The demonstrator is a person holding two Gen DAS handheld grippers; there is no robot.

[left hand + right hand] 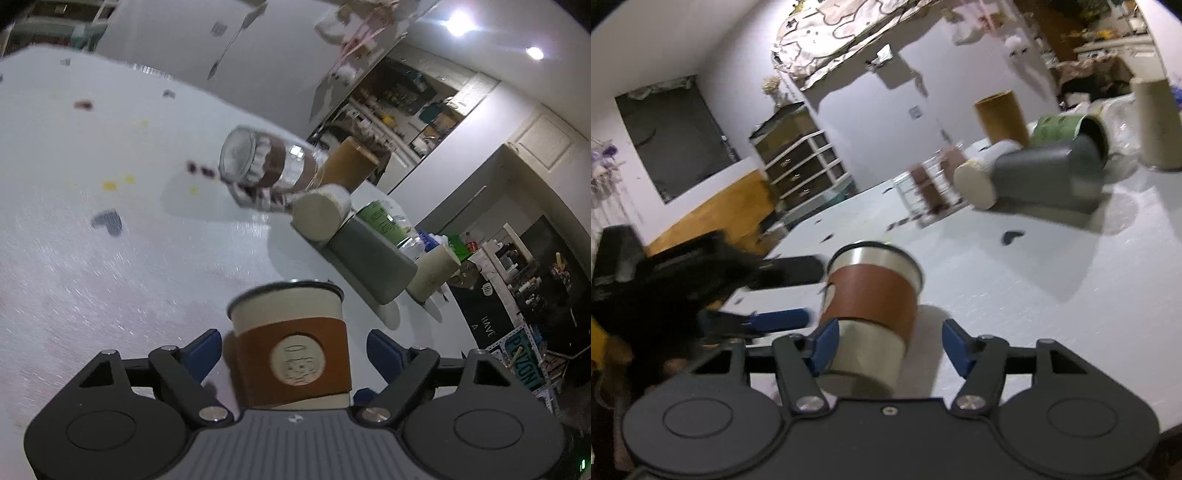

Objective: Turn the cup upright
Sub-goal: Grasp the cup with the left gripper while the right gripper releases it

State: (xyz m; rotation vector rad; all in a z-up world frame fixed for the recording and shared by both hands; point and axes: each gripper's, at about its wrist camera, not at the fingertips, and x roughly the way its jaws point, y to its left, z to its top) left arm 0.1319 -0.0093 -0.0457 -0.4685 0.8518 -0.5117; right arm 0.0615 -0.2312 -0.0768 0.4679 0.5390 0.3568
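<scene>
The cup (pixel 291 343), rim up, stands low in both frames between wide-open jaws: neither the left hand-held gripper (pixel 295 354) nor the right hand-held gripper (pixel 886 343) holds it. In the right view one pad touches it, so pulling away carelessly could tip it. Farther up the surface (pixel 92 258), the glass (pixel 266 166) and grey cup (pixel 369 258) lie tipped.
</scene>
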